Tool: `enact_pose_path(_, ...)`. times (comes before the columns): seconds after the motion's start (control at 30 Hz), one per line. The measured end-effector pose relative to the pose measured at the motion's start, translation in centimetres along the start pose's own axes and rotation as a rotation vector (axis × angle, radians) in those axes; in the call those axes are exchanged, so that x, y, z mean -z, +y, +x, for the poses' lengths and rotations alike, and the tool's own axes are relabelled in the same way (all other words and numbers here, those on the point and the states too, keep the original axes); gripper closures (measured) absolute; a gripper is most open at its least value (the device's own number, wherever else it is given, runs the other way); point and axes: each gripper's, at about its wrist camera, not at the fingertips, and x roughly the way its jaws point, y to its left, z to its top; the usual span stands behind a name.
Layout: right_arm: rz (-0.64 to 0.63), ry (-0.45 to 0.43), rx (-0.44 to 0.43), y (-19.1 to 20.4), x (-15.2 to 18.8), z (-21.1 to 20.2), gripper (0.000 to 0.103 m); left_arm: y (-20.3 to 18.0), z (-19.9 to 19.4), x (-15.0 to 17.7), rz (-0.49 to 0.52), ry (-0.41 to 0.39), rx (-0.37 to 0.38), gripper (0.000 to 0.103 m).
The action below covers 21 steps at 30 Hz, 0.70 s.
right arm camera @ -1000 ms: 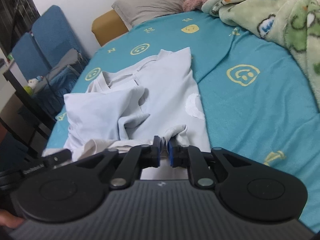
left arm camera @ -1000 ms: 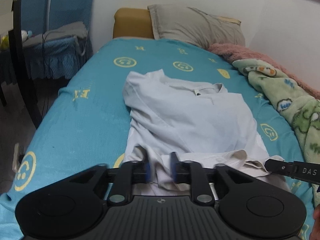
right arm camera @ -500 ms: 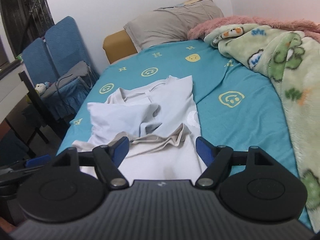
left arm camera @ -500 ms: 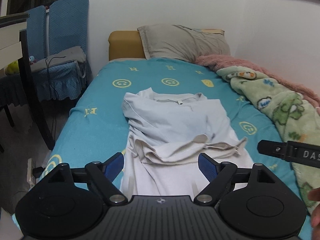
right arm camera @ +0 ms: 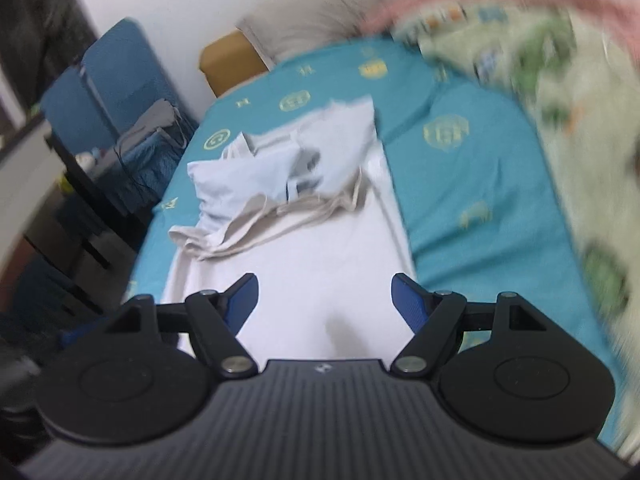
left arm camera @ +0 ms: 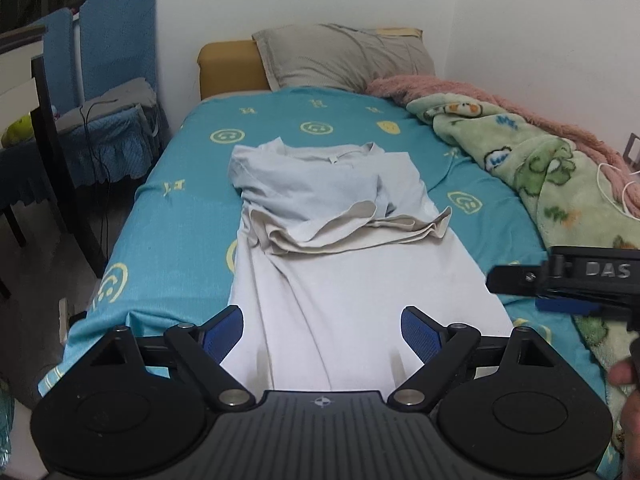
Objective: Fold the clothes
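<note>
A pale shirt (left arm camera: 340, 208) lies lengthwise on the teal bed sheet (left arm camera: 188, 200), collar toward the pillow. Its beige hem (left arm camera: 360, 232) is folded up across the middle in a loose, wrinkled edge. The near half is smooth white cloth. My left gripper (left arm camera: 322, 320) hovers above the near end with its jaws opening and nothing between the blue pads. In the blurred right wrist view the right gripper (right arm camera: 324, 294) stands open over the same shirt (right arm camera: 304, 216), also with nothing in it. Its black body (left arm camera: 560, 280) shows at the right edge of the left wrist view.
A grey pillow (left arm camera: 344, 56) lies at the head of the bed. A green cartoon blanket (left arm camera: 540, 168) and a pink one (left arm camera: 460, 88) fill the right side. Blue chairs (left arm camera: 112, 52) with clothes and a dark table stand left of the bed. A hand (left arm camera: 628, 376) shows at the right edge.
Both grippers let go of the hem, opened wide and drew back and up from the shirt. The hem now rests folded over the middle of the shirt.
</note>
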Motion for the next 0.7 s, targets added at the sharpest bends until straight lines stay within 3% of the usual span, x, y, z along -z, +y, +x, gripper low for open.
enact_pose_path(0.17,0.396,0.171,-0.153,-4.6,1.6,1.2,0.026,1.2,0.8,-0.3,-0.095,0.045,0.022,0.015)
enact_pose_path(0.33,0.530,0.275,-0.223,-4.9,3.3,3.3,0.026,2.3,1.4,-0.5,-0.189,0.075,0.045,0.015)
enact_pose_path(0.53,0.677,0.206,-0.149,-6.6,4.3,4.2,0.029,3.4,2.0,-0.9,-0.329,0.104,0.138,0.015)
enact_pose_path(0.67,0.724,0.132,-0.089,-7.5,4.3,3.7,0.047,4.3,2.4,-0.8,-0.457,0.133,0.258,0.015)
enact_pose_path(0.7,0.723,0.126,-0.077,-7.5,4.3,3.8,0.057,4.5,2.6,-0.7,-0.483,0.141,0.289,0.015)
